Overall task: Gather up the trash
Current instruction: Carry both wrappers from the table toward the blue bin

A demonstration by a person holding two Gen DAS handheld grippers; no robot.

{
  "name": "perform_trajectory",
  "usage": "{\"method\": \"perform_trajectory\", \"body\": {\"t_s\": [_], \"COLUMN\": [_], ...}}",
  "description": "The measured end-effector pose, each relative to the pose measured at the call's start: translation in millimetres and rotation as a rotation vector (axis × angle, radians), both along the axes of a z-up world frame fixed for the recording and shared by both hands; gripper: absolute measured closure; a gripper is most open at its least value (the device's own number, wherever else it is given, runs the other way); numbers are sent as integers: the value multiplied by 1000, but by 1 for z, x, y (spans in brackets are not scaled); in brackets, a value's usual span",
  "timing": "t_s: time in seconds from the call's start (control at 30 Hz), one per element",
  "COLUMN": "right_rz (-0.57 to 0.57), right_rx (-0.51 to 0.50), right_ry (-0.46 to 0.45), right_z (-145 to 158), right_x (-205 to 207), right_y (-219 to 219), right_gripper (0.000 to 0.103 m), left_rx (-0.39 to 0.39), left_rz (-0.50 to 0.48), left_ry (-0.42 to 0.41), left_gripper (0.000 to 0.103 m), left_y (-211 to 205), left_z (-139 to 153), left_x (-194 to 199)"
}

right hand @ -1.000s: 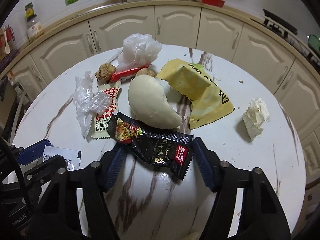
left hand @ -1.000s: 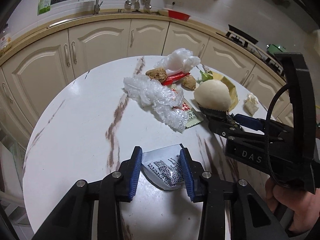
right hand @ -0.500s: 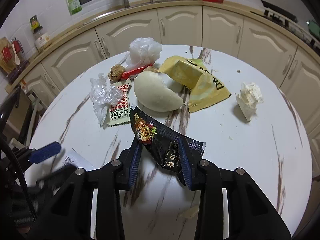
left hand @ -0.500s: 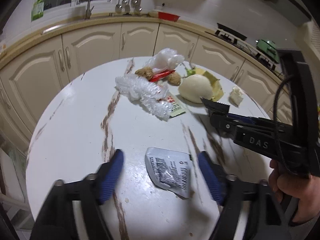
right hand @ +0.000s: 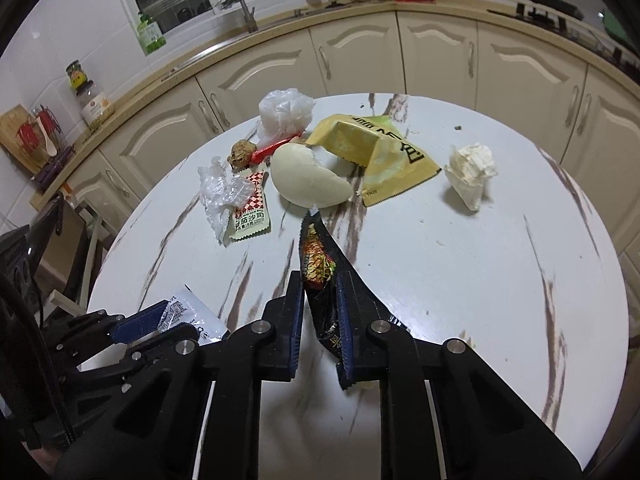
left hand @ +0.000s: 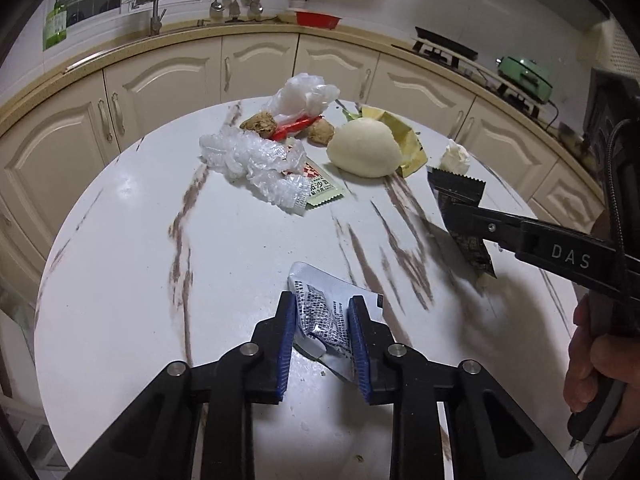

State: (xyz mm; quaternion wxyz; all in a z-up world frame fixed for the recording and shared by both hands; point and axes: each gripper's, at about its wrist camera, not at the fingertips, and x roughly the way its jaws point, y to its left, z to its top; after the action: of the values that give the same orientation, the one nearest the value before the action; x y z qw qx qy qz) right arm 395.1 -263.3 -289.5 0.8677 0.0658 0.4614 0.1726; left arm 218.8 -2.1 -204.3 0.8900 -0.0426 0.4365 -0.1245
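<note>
Two tools over one round white counter (left hand: pixel 120 240). Left tool (left hand: pixel 322 316) pinching one silver sachet (left hand: pixel 320 312), crumpled between blue pads at the near edge. Right tool (right hand: pixel 319 300) clamped on one black snack wrapper (right hand: pixel 318 264), folded and lifted clear of the surface; same wrapper (left hand: pixel 460 208) seen from the left view sticking out past the right tool's fingers.

Left lying on the counter, in a loose heap on the far half: one half bun (right hand: pixel 308 182), one yellow snack bag (right hand: pixel 384 160) touching it on the right, one ketchup sachet (right hand: pixel 250 210), one crumpled clear film (right hand: pixel 224 196) overlapping that sachet, one white plastic bag (right hand: pixel 284 114), one red wrapper (right hand: pixel 274 148) under the bag's edge, two brown lumps (left hand: pixel 260 122) (left hand: pixel 320 133) flanking the red wrapper. One crumpled tissue (right hand: pixel 470 176) well apart on the right.

Beyond the counter: cream cabinets (left hand: pixel 160 88), one tap (right hand: pixel 244 8), one green bottle (right hand: pixel 151 34), one jar (right hand: pixel 90 100)
</note>
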Motion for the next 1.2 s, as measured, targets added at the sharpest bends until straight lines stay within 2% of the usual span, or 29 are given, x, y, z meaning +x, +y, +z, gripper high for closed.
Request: {"method": "perform_trajectory", "body": {"t_s": [0.3,0.33,0.8,1.2], "right_rz": [-34,-40,-103,-160], "right_rx": [43,46,66,67], "right_ry": [-7,-10,-39,-91], "right_z": [4,4,16,36], "right_x": [-16,-18,-43,-65], "right_y": [-27,-30,-69,-102], "right_gripper": [92,92,94,95], "left_rx": [-13,-14,-13,-44], "left_rz": [-38,-41,-92,-181], "left_ry": [-18,-20,-62,-150], "left_gripper": [87,91,92,92], "left_y": [-18,-19,-48,-94], "left_z": [10,11,23,58], "left_x": [-15,-16,-26,-25]}}
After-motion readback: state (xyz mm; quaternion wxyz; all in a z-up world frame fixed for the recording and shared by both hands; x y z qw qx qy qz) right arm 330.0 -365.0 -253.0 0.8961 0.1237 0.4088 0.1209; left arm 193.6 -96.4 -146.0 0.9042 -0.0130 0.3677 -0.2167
